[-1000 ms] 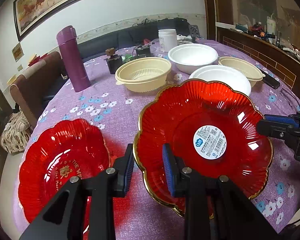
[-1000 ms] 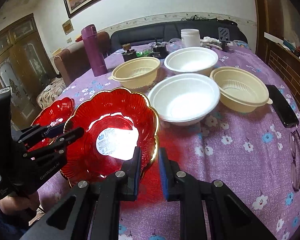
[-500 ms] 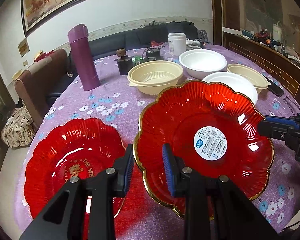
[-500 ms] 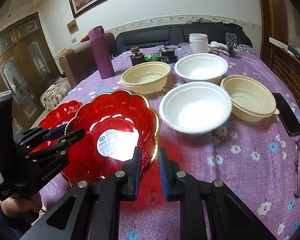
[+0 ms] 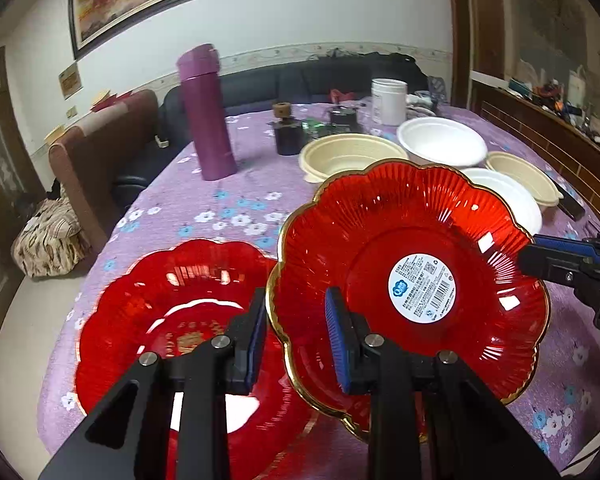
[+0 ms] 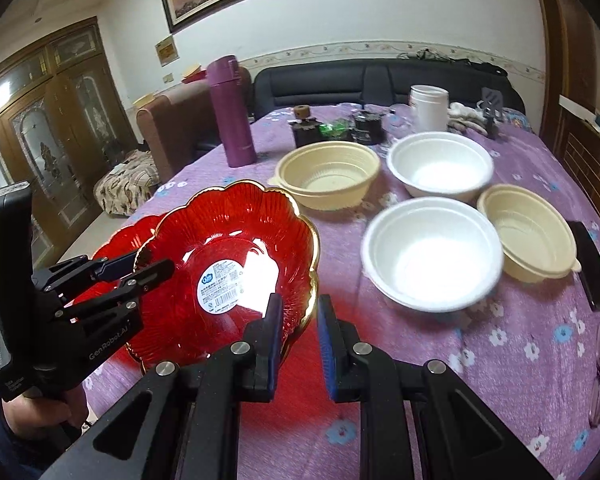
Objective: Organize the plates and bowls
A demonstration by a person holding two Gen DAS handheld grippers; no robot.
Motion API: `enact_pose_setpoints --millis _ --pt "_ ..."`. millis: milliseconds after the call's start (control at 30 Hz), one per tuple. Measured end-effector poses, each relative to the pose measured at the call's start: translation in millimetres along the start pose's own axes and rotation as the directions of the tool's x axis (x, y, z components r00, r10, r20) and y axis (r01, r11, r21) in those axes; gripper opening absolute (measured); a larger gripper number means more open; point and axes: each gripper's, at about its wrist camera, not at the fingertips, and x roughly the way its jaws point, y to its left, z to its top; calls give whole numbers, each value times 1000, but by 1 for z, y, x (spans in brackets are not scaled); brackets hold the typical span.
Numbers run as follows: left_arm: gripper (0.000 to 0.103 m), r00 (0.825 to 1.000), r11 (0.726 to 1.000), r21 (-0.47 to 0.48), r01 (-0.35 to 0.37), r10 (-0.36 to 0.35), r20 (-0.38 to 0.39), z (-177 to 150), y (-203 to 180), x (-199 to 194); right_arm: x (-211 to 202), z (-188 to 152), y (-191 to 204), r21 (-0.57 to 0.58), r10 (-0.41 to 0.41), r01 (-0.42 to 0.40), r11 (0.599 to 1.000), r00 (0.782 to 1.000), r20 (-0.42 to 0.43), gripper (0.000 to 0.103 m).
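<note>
The gold-rimmed red plate (image 5: 412, 280) is now lifted and tilted above the purple flowered surface (image 6: 440, 352), carried between both tools. The left hand-held gripper (image 5: 296, 340) straddles its near rim at about 7 o'clock, with the rim between the blue pads and some gap showing, so how firmly it clamps I cannot tell; the right hand-held gripper (image 6: 298, 340) likewise brackets the rim at the plate's 4 o'clock edge, narrowly parted. Compared with a second ago, the plate sits higher and has swung toward the second red plate (image 5: 172, 328), whose edge it now overlaps at 9 o'clock, where before the two lay clearly side by side. That suggests the stacking step is under way, with the lifted plate likely bound for the one beneath. The cream bowls (image 6: 328, 178) and white bowls (image 6: 432, 264) remain unstacked at 1 to 2 o'clock.
</note>
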Motion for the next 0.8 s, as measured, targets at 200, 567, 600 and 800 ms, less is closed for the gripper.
enact_pose_setpoints --millis 200,567,600,800 --pt "27 999 998 -47 -37 37 4 0 28 -2 13 14 22 -37 40 -40 999 999 1 19" --pt "28 991 981 -144 -131 127 -39 -17 89 0 54 32 75 -108 118 -122 987 992 -47 19" --pt "28 990 979 -151 -138 133 -43 -18 93 0 57 33 78 -115 121 -126 985 991 -52 19" --pt "28 981 966 -184 -182 168 -93 -30 119 7 85 33 106 -172 125 -141 975 987 -103 19"
